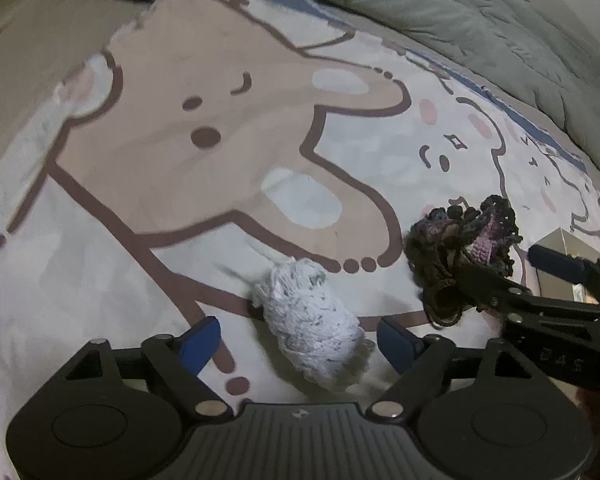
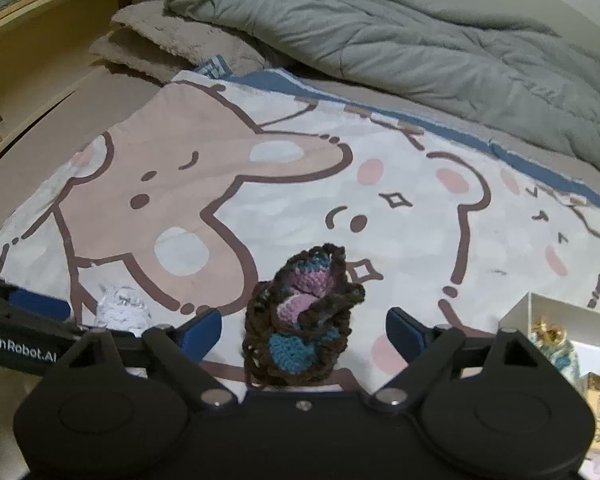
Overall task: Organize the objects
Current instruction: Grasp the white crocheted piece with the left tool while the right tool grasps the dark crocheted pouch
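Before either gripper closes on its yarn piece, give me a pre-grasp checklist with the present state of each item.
1. White fuzzy yarn bundle lies between the left gripper pads: ok.
2. Left pads pressing on it: not ok, gaps show on both sides.
3. Dark brown crocheted piece with purple and teal patches sits centred in the right gripper: ok.
4. Right pads touching it: not ok, both stand clear.
5. White open box within view for the drop-off: ok, at the right edge.
6. Loose brown strand trailing from the crocheted piece, free of the fingers: cannot tell.
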`<action>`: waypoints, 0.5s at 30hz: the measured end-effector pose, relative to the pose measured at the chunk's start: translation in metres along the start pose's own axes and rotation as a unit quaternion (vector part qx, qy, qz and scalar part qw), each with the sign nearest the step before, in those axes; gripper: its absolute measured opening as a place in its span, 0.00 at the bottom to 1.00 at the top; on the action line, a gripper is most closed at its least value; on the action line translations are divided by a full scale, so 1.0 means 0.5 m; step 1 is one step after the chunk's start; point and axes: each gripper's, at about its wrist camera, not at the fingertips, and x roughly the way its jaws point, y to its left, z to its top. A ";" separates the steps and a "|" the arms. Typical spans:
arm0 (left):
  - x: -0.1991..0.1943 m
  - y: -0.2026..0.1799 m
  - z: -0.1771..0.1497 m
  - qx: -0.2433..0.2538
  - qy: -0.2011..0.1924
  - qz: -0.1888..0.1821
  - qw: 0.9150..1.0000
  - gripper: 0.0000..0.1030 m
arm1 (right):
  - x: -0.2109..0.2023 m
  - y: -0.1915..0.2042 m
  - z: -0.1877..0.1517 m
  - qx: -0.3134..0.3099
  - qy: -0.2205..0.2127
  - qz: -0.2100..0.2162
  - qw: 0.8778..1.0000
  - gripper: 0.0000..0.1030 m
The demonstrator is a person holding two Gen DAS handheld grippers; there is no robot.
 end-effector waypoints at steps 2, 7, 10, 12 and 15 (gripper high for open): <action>0.010 0.000 0.000 -0.013 0.010 -0.004 1.000 0.80 | 0.012 -0.002 0.002 0.004 0.008 0.002 1.000 0.85; 0.037 0.003 -0.004 -0.043 0.029 -0.003 0.999 0.74 | 0.037 -0.005 0.001 0.015 0.025 0.010 1.000 0.76; 0.042 0.001 -0.004 -0.044 0.027 0.000 0.999 0.73 | 0.051 -0.006 -0.001 0.015 0.034 0.006 0.999 0.73; 0.042 0.000 -0.003 -0.042 0.024 -0.002 0.999 0.65 | 0.055 -0.009 -0.001 0.018 0.034 0.006 0.999 0.71; 0.037 -0.013 -0.001 -0.024 0.024 -0.020 0.999 0.46 | 0.060 -0.012 0.001 0.020 0.033 0.007 0.999 0.63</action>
